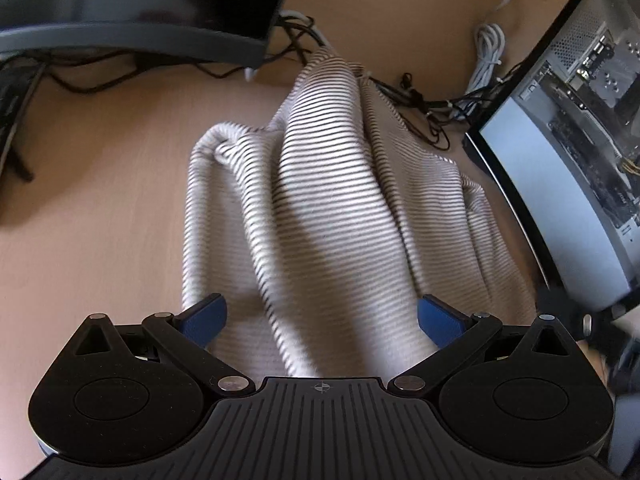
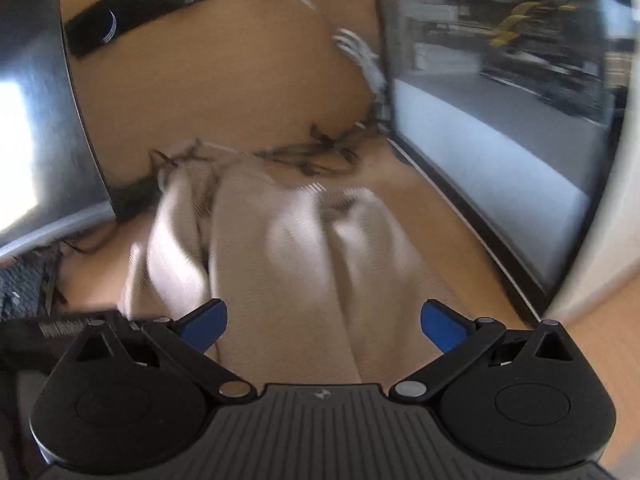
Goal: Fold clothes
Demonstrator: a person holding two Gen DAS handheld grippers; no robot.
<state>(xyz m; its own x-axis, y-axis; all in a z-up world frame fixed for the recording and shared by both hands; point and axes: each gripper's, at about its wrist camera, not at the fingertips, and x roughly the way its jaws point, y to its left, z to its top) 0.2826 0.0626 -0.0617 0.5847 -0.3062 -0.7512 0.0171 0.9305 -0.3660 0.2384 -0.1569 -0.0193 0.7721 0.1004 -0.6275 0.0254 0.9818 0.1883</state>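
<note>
Lying lengthwise away from open left tongs (image 1: 322, 322): striped garment (image 1: 332, 208).

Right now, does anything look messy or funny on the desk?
Yes. The striped garment lies bunched in ridges, not flat, and its far end sits on the tangle of black cables beside the open computer case.

My left gripper (image 1: 322, 320) is a black plastic body with a ribbed, grooved top plate carrying a small crosshair mark at its front edge. Two round black housings flank it, each with a shallow circular recess and a triangular cut-out. Black linkage bars run forward from silver pivot pins to blue-padded fingers (image 1: 206, 318). My right gripper (image 2: 323, 322) is built the same: ribbed plate with a small emblem, silver screws, black links, blue finger pads (image 2: 442, 330).
</note>
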